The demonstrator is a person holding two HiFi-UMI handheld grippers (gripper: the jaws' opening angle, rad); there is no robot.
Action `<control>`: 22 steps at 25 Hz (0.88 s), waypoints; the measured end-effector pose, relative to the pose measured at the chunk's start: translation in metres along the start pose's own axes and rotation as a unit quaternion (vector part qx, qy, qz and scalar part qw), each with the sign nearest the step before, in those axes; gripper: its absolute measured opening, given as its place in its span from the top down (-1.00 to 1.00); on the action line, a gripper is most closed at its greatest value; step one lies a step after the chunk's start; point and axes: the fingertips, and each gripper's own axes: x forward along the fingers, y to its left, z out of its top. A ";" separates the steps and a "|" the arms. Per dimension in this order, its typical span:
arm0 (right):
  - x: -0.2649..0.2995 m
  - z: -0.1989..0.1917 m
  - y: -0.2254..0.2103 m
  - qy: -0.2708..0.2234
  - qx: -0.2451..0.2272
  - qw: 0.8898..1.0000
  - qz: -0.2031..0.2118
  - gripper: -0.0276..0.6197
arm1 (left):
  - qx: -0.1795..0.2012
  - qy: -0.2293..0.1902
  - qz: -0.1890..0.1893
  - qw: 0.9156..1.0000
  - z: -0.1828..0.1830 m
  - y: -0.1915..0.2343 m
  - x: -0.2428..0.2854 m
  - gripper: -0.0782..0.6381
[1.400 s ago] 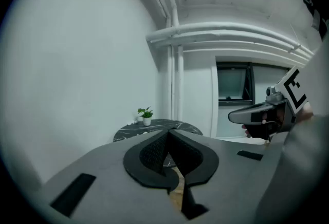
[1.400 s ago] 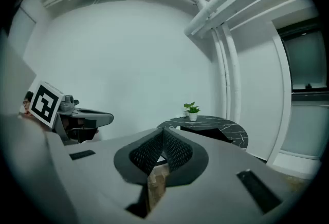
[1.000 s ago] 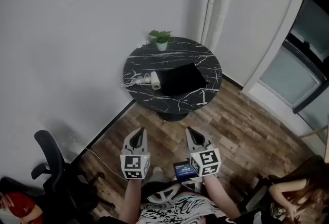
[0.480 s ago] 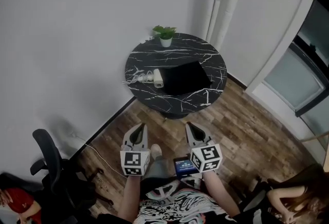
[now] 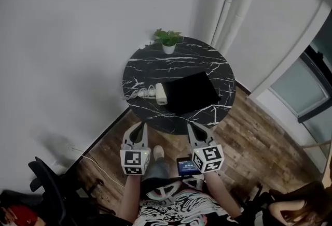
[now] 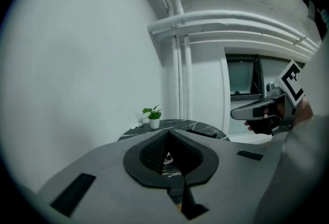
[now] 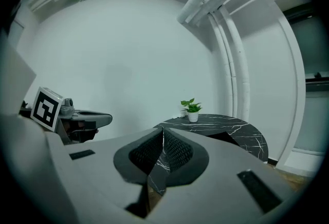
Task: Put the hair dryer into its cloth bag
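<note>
The left tool (image 5: 139,129) and the right tool (image 5: 193,129) are held side by side at waist height, both pointing ahead toward the round black marble worktop (image 5: 155,64) with white veining. They hang over the brown wood-plank floor (image 5: 249,137), well apart from the worktop's near edge. In each gripper view the dark ribbed pads are pressed together with nothing between them, which suits an approach: there is nothing to carry yet, and closed jaws keep the tools compact. The short white cylindrical hair dryer (image 5: 161,93) lies on the left half of the worktop. Its loose white cord (image 5: 139,93) is bunched toward the wall side. Just beside it, on the right, the flat black cloth bag (image 5: 193,92) lies spread out. Whether the dryer touches the bag's edge cannot be told from this far. That pairing looks deliberate: one tool can hold the bag's mouth while the other slides the dryer across. A small potted green plant (image 5: 168,41) stands at the far rim, clear of the working area. The task seems not yet begun, and both tools must first spread before gripping.
</note>
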 end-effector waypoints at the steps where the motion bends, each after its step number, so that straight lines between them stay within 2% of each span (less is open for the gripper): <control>1: 0.016 0.003 -0.005 0.005 -0.001 1.000 -0.004 0.85 | -0.001 0.002 -0.004 1.000 0.001 0.010 0.015 0.74; 6: 0.092 0.015 -0.025 0.029 -0.002 0.999 -0.016 0.85 | 0.002 0.013 -0.024 1.000 0.005 0.057 0.087 0.74; 12: 0.159 0.007 -0.040 0.070 -0.003 0.997 -0.028 0.85 | 0.014 0.028 -0.048 0.998 -0.001 0.098 0.151 0.74; 16: 0.181 -0.003 -0.041 0.096 -0.011 0.995 -0.023 0.85 | 0.032 0.035 -0.058 0.997 -0.010 0.111 0.177 0.74; 19: 0.187 -0.008 -0.041 0.111 -0.031 0.993 -0.019 0.84 | 0.034 0.035 -0.056 0.997 -0.014 0.117 0.188 0.74; 22: 0.190 -0.013 -0.045 0.122 -0.028 0.992 -0.018 0.84 | 0.030 0.040 -0.059 0.997 -0.018 0.118 0.198 0.74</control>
